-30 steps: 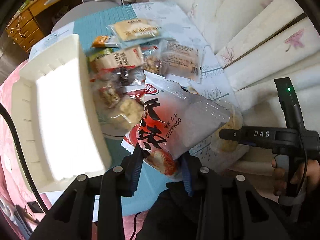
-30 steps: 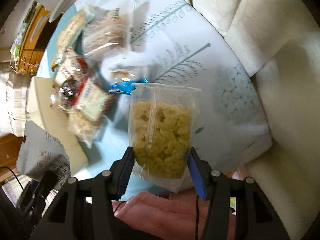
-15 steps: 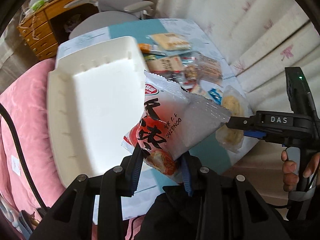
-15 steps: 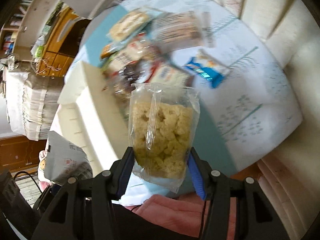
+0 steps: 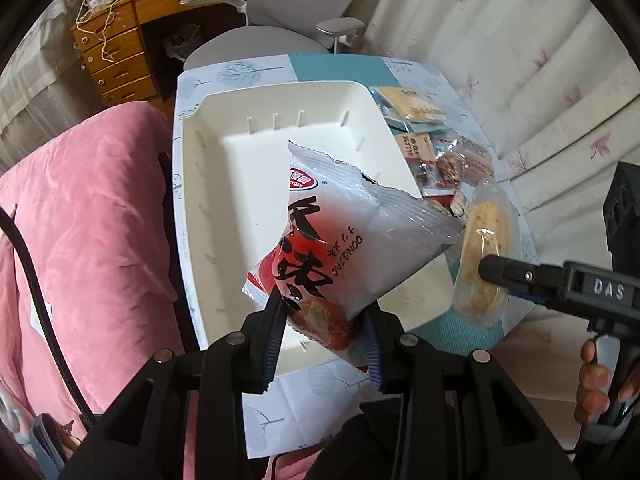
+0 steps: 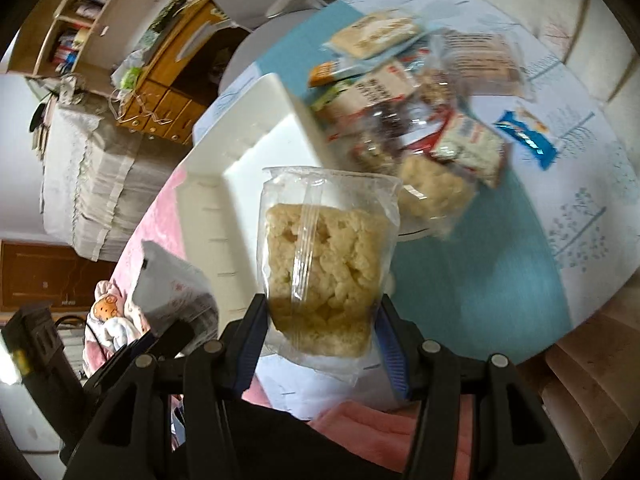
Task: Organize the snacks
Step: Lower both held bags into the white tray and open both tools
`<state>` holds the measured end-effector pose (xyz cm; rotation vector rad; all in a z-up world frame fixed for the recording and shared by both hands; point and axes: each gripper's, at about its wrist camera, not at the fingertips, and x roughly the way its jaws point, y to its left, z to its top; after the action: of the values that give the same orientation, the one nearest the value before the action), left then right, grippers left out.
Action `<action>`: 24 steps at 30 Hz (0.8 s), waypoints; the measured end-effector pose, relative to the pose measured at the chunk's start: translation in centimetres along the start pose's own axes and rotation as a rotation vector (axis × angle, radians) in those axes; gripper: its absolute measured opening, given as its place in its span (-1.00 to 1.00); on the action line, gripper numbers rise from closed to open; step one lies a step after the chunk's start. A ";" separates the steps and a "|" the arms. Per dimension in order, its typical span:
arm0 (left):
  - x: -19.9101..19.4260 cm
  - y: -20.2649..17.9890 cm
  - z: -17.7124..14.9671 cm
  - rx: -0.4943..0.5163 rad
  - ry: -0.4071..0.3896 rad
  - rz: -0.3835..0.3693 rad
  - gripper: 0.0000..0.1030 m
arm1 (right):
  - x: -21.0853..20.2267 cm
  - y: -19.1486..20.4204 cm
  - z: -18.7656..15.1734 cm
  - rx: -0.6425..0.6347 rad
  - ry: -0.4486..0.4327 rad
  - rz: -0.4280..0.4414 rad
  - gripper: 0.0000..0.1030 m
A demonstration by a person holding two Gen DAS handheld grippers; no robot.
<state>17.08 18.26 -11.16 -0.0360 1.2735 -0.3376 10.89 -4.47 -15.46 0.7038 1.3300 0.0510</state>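
Note:
My left gripper (image 5: 322,334) is shut on a red and white snack bag (image 5: 340,240) and holds it above the empty white tray (image 5: 208,184). My right gripper (image 6: 320,344) is shut on a clear pack of yellow puffed snack (image 6: 326,260), held above the tray's (image 6: 224,216) near right edge. The same pack (image 5: 486,256) and the right gripper's finger (image 5: 516,274) show at the right of the left wrist view. A pile of loose snack packs (image 6: 400,92) lies on the table to the right of the tray.
The tray sits on a table with a teal and white patterned cloth (image 6: 500,272). A blue wrapped bar (image 6: 526,138) lies apart at the right. A pink cushion (image 5: 92,220) is left of the tray. A grey chair (image 5: 280,36) and wooden drawers (image 5: 116,60) stand beyond.
Both grippers have swung left with their packs, from over the snack pile to over the white tray. Both stay shut on their packs.

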 end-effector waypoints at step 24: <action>1.3 -3.1 0.3 0.104 0.026 0.043 0.58 | 0.9 -2.8 -2.3 0.080 -0.066 0.010 0.53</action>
<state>16.95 14.97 -11.62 0.0843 1.2785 -0.3673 8.13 -5.30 -17.80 0.7737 1.2710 -0.0172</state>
